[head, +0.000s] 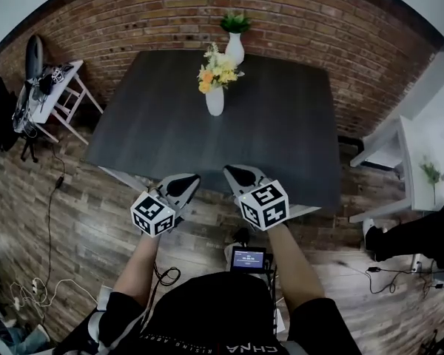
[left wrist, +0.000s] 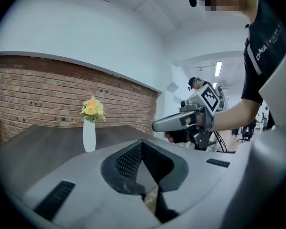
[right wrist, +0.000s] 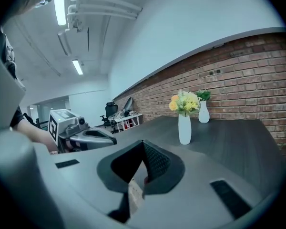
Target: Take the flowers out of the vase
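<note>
Left gripper (left wrist: 142, 163): jaws together, nothing between them. Right gripper (right wrist: 143, 163): jaws together, also empty. Both are held side by side, short of the table's near edge and well apart from the vase (head: 215, 100).

The flowers (head: 216, 71) stand in that vase, a yellow and orange bunch rising from its neck. The vase is upright on the dark table (head: 281, 124), so its long axis, and that of the stems, runs vertical. It lies straight ahead of both pairs of jaws, roughly on the line between the two grippers. In the left gripper view it sits left of centre, in the right gripper view right of centre.

Judgement: neither hand is clearly nearer, though the right may lead slightly. The stems call for a straight upward pull, with the jaws opened first.

Count:
- grippers: two
- vases on the table: two
- bunches of flowers: one
- green sprigs: one

The second vase (head: 235, 49) stands just behind the vase, toward the brick wall (head: 133, 21), and holds only the green sprig (head: 235, 22).
</note>
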